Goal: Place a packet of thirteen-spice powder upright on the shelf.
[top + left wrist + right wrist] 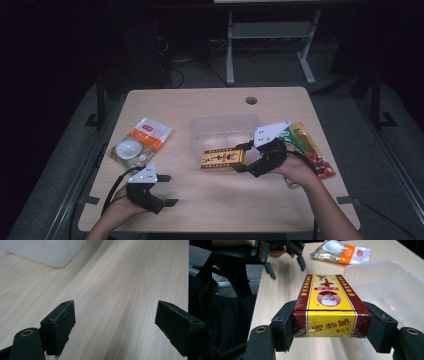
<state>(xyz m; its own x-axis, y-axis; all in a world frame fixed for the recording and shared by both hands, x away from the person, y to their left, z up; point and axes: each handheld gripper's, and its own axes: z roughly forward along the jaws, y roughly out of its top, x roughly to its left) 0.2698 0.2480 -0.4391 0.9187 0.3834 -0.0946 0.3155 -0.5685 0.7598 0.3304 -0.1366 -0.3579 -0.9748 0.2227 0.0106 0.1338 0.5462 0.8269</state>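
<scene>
Between my right fingers (331,326) sat the yellow and maroon box (329,302), clamped across its short end so that a pad pressed each maroon side. In the high view the right gripper (244,157) held that box (223,159) at the middle of the tabletop (210,200), just in front of the clear plastic container (222,127), with the box's far end pointing toward my left. Whether the box touched the wood or hung just above it, I could not tell. From the right gripper view the container (387,282) lay just beside the box, open side up, one of its corners close to the right-hand pad.

My left gripper (168,190) was near the front left edge of the tabletop, well apart from the box. Its fingers (60,325) stood wide apart with bare wood between them, gripping nothing. In the left gripper view a corner of the container (47,252) showed at the top left, beyond the pads.

A white and orange packet (140,142) with a round pale disc showing through it lay flat at the left side of the tabletop, beyond my left hand. A green and red packet (310,147) lay flat at the right side, partly under my right hand (295,167).
</scene>
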